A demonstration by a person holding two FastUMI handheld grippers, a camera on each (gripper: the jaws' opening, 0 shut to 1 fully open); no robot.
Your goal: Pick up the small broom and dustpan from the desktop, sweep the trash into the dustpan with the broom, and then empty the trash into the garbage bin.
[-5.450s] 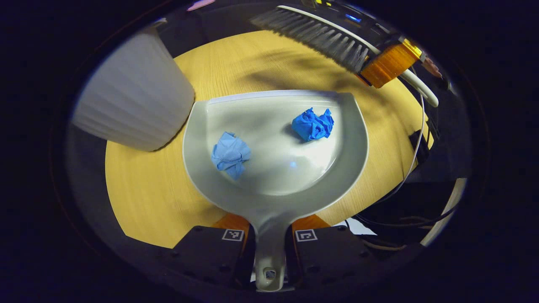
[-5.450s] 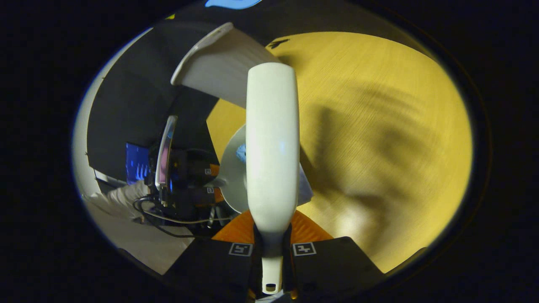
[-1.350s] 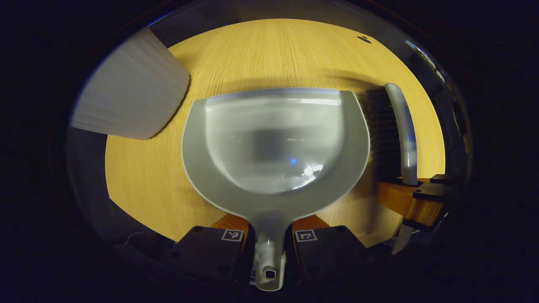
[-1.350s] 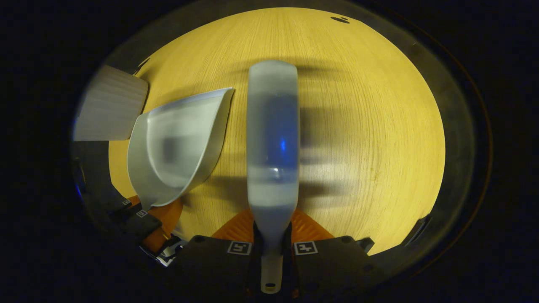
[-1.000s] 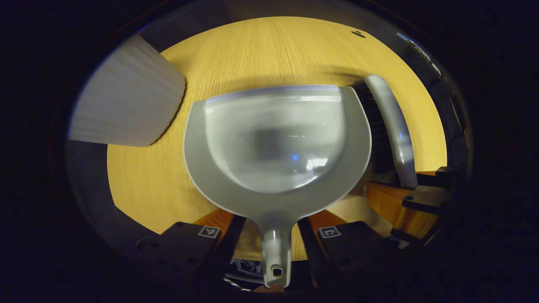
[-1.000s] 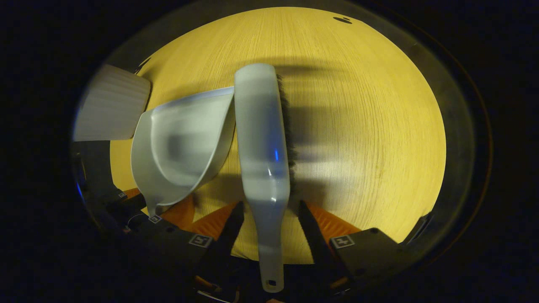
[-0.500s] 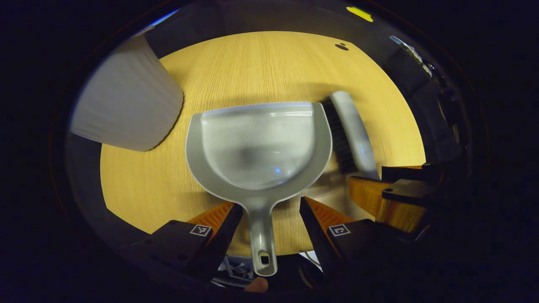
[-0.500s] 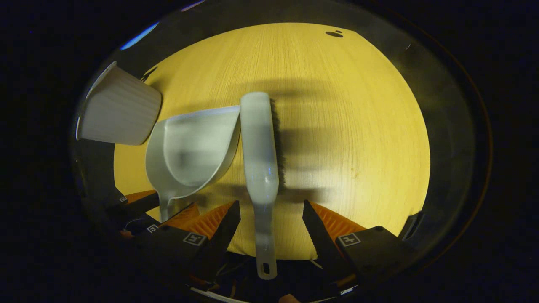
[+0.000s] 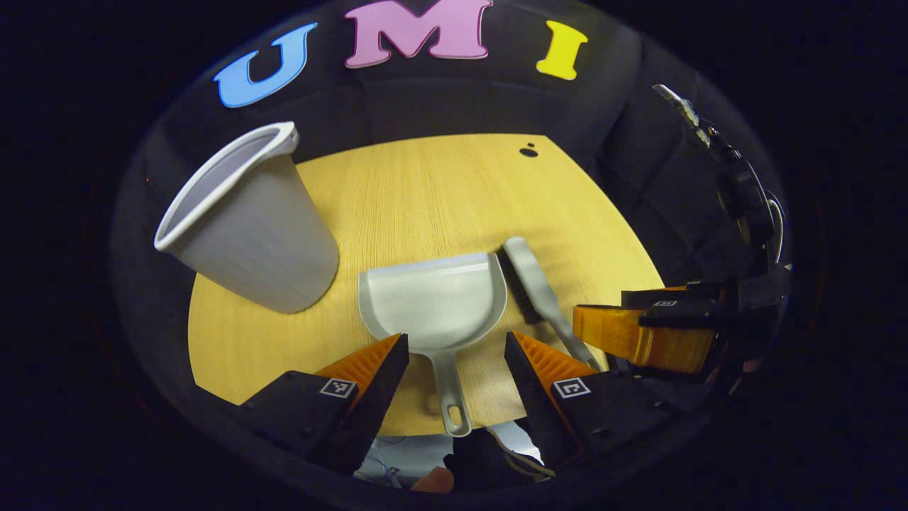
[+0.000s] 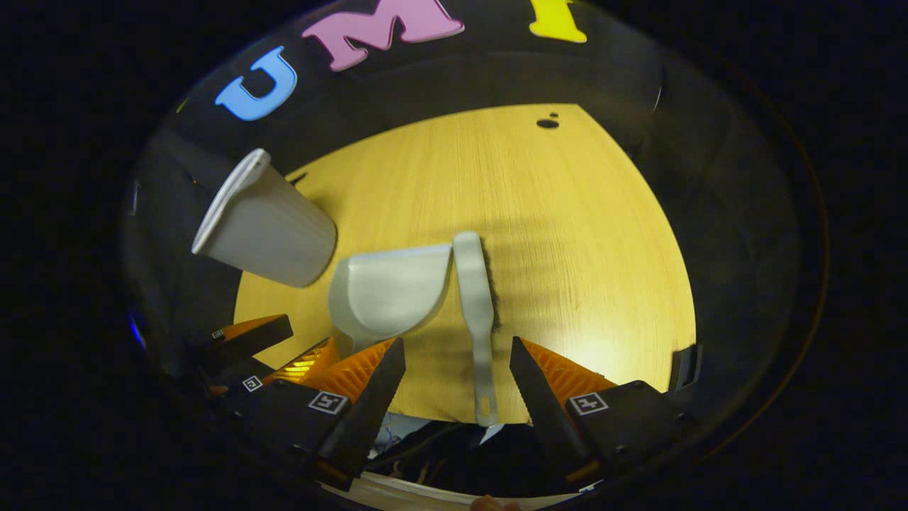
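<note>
The grey dustpan (image 9: 433, 301) lies flat and empty on the wooden table (image 9: 425, 184), its handle pointing back between the fingers of my left gripper (image 9: 455, 339), which is open and held above it. Right beside the pan lies the small broom (image 9: 535, 284), bristles toward the pan. In the right gripper view the broom (image 10: 472, 284) rests with its handle reaching the table's near edge, below my open right gripper (image 10: 455, 343). The dustpan (image 10: 386, 291) sits just left of it. Neither tool is touched by any finger.
A white ribbed garbage bin (image 9: 248, 220) stands on the table's left side, close to the pan; it is the same bin (image 10: 262, 227) in the right gripper view. A small dark spot (image 9: 528, 150) marks the far table edge. The other gripper (image 9: 638, 333) hovers at the right.
The blue paper wads are gone from the pan. Both grippers opened, let go of the dustpan and broom on the table, then drew back and upward.
</note>
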